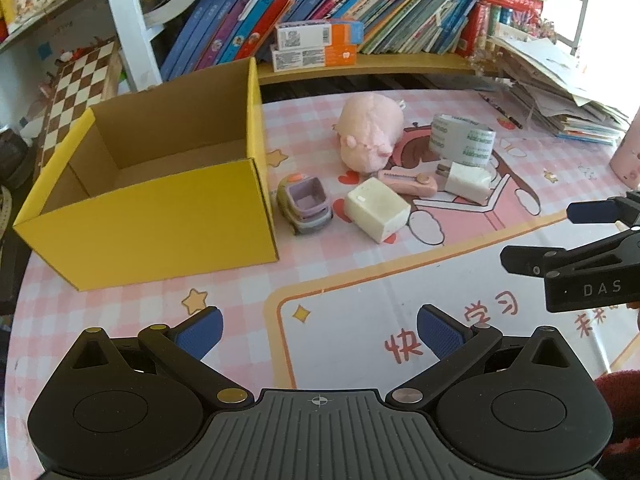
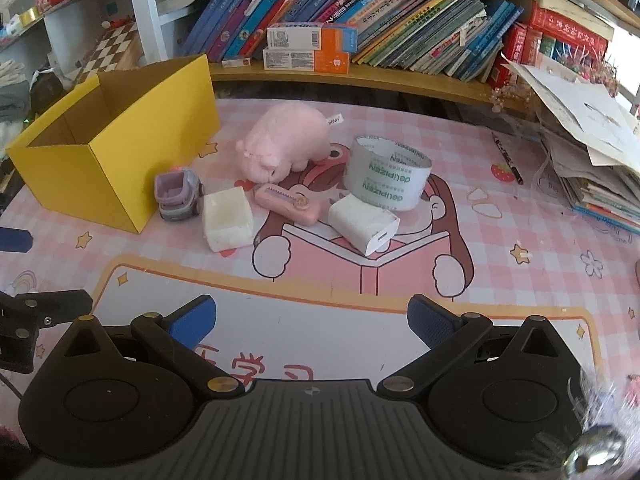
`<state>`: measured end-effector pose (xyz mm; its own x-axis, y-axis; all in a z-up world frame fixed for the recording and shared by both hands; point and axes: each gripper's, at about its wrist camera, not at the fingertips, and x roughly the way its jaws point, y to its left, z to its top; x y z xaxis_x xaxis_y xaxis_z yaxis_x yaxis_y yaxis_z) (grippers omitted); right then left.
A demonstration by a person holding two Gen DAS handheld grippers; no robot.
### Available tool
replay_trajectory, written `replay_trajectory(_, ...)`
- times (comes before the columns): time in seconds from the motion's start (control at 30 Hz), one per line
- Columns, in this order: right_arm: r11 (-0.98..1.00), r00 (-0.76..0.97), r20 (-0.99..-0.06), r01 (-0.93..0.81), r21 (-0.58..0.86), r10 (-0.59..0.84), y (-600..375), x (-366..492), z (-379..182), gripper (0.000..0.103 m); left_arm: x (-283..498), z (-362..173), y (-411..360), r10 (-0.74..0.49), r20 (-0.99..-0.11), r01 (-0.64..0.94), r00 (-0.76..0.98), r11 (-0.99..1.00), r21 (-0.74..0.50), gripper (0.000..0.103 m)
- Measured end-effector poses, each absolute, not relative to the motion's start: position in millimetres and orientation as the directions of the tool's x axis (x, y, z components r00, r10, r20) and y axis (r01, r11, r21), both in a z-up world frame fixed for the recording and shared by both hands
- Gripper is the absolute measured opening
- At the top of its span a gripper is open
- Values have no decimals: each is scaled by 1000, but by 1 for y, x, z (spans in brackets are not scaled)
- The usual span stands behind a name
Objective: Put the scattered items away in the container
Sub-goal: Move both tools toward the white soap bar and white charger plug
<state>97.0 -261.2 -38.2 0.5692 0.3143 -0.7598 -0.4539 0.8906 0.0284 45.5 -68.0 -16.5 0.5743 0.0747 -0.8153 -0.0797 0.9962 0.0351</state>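
An open yellow cardboard box [image 1: 160,216] [image 2: 116,148] stands empty on the left of the table. To its right lie a purple toy truck [image 1: 306,205] [image 2: 178,194], a white foam block [image 1: 376,209] [image 2: 227,220], a pink utility knife [image 1: 408,182] [image 2: 287,204], a white charger [image 1: 468,182] [image 2: 363,224], a tape roll [image 1: 462,140] [image 2: 387,172] and a pink plush pig [image 1: 370,132] [image 2: 286,142]. My left gripper [image 1: 318,332] is open and empty, near the table's front. My right gripper [image 2: 312,320] is open and empty, in front of the items; it also shows in the left wrist view [image 1: 560,236].
A shelf of leaning books [image 2: 360,8] with two orange-white cartons [image 1: 316,46] runs along the back. A paper stack [image 2: 592,152] sits at the right, a pencil [image 2: 507,158] beside it. A chessboard [image 1: 80,84] leans behind the box. A pink cup [image 1: 628,152] stands far right.
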Motion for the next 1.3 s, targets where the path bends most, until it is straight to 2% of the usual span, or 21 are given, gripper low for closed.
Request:
replay_trajectory(0.2,882,568,-755,-470,29,328,-261,98,-38,103,45,-19,-67,79,-828,-101,555,995,27,103)
replay_trajectory(0.4,856,544,-745,-512,70,386,-263,96,-36,103,49,-21,-77,40,-833,-43,552,999,19,103)
replay_trajectory(0.57,869,556,-748,-491,57,363,-266,99,-38,103,55,-21,-83,28,-831,-9,556,1000,28,103)
replay_trajectory(1.07,905,669,-680,-425,-20,299,-277,121,-39,103,97,-4,-88,39,-751,43,660,995,89,103)
replay_trajectory(1.3,910,645,-687,-409,59,335,-290,139,-44,103,114,-7,-91,2,-746,74,665,995,69,103)
